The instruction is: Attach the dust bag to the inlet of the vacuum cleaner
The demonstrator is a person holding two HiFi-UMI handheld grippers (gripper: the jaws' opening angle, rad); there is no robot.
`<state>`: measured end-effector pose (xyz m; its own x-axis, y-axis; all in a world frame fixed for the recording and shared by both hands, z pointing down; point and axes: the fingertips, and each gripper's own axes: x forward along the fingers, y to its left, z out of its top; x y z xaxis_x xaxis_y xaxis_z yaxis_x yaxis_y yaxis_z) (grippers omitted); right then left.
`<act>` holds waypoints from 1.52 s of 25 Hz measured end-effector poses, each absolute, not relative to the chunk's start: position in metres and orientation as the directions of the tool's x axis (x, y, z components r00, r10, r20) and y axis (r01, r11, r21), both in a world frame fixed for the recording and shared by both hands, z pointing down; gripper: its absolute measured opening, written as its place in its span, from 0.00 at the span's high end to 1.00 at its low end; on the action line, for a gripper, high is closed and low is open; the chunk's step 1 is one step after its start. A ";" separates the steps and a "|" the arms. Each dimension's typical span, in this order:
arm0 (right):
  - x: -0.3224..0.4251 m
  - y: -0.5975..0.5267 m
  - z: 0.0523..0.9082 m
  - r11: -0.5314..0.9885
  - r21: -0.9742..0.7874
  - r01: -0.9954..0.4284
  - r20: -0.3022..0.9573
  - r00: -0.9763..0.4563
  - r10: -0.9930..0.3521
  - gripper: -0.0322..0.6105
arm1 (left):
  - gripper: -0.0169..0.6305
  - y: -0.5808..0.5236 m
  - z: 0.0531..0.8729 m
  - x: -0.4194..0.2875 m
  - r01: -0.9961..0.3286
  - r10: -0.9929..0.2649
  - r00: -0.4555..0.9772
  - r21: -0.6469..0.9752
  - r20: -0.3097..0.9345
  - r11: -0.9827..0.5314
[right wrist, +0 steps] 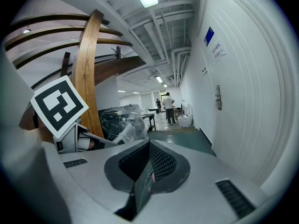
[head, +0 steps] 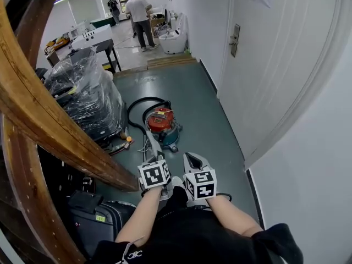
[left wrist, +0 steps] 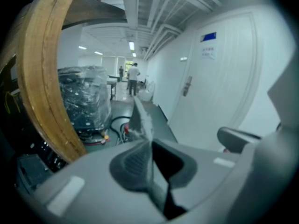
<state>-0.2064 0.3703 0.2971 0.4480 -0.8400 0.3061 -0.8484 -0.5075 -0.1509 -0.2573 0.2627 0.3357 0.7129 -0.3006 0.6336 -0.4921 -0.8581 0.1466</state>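
Observation:
The vacuum cleaner (head: pixel 163 123), red on top with a teal base, stands on the green floor ahead of me; only a bit of it (left wrist: pixel 125 130) shows in the left gripper view. My left gripper (head: pixel 156 158) is shut on a thin whitish-grey dust bag (head: pixel 150 143), which sticks out beyond the jaws toward the vacuum. That bag (left wrist: pixel 140 118) rises from between the closed pads of the left gripper (left wrist: pixel 150 144). The right gripper (head: pixel 190 158) is level with it on the right, jaws shut with nothing seen in them (right wrist: pixel 149 147). In the right gripper view the bag (right wrist: pixel 134 128) shows on the left.
A black hose (head: pixel 137 105) loops behind the vacuum. A plastic-wrapped stack (head: pixel 88 95) and curved wooden beams (head: pixel 49 125) stand on the left, with a black case (head: pixel 96 218) near my feet. A white door (head: pixel 275 65) lines the right. Two people (head: pixel 137 15) stand far down the hall.

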 end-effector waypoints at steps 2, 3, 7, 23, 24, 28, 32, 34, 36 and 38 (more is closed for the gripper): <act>-0.196 0.367 0.296 -0.507 -0.146 -0.849 0.302 0.450 -0.840 0.95 | 0.94 0.259 0.333 -0.246 -0.487 -0.301 0.718 0.144 0.628 -0.862; -0.190 0.364 0.296 -0.508 -0.144 -0.850 0.300 0.451 -0.840 0.95 | 0.94 0.256 0.333 -0.239 -0.484 -0.300 0.720 0.143 0.626 -0.864; -0.165 0.349 0.299 -0.516 -0.143 -0.845 0.300 0.459 -0.836 0.95 | 0.94 0.239 0.336 -0.213 -0.479 -0.298 0.719 0.136 0.628 -0.867; -0.069 0.281 0.292 -0.510 -0.177 -0.842 0.295 0.449 -0.844 0.95 | 0.94 0.165 0.352 -0.123 -0.511 -0.277 0.687 0.175 0.671 -0.842; -0.065 0.277 0.293 -0.509 -0.176 -0.843 0.302 0.446 -0.843 0.95 | 0.94 0.162 0.353 -0.119 -0.511 -0.274 0.685 0.177 0.675 -0.841; -0.047 0.259 0.291 -0.505 -0.173 -0.846 0.309 0.440 -0.843 0.95 | 0.94 0.144 0.356 -0.103 -0.520 -0.271 0.673 0.179 0.689 -0.835; -0.026 0.239 0.282 -0.500 -0.155 -0.852 0.277 0.448 -0.850 0.95 | 0.94 0.120 0.356 -0.083 -0.539 -0.270 0.665 0.198 0.696 -0.818; -0.014 0.229 0.280 -0.499 -0.149 -0.854 0.277 0.448 -0.850 0.95 | 0.94 0.108 0.353 -0.071 -0.545 -0.276 0.668 0.202 0.691 -0.814; -0.003 0.218 0.279 -0.494 -0.141 -0.858 0.283 0.443 -0.850 0.95 | 0.94 0.096 0.350 -0.059 -0.551 -0.283 0.670 0.203 0.686 -0.809; 0.008 0.207 0.279 -0.489 -0.137 -0.861 0.289 0.438 -0.851 0.95 | 0.94 0.084 0.349 -0.048 -0.558 -0.291 0.670 0.205 0.683 -0.804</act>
